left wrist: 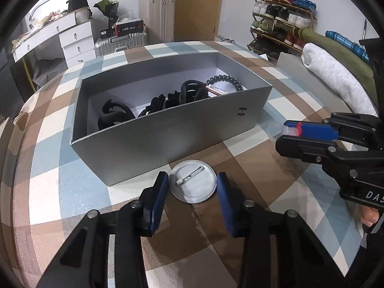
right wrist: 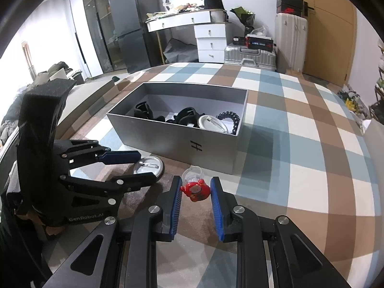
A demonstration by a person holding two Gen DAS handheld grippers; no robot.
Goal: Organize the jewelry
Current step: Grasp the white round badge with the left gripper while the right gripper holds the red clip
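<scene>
A round silver pin badge (left wrist: 193, 182) lies back-up on the checked tablecloth, between the open fingers of my left gripper (left wrist: 192, 184); it also shows in the right wrist view (right wrist: 149, 165). A small red charm with a clear ring (right wrist: 195, 188) lies between the open fingers of my right gripper (right wrist: 195, 189). The pads stand close on both sides of each item, not clamped. A grey open box (left wrist: 172, 129) behind them holds black hair clips (left wrist: 115, 115), a black bead bracelet (left wrist: 228, 80) and another badge (right wrist: 212, 123).
The checked tablecloth (left wrist: 72, 180) covers the table. A folded white towel (left wrist: 336, 76) lies at the right in the left wrist view. Suitcases (right wrist: 249, 55), a white dresser (right wrist: 211, 40) and a shoe rack (left wrist: 280, 21) stand beyond the table.
</scene>
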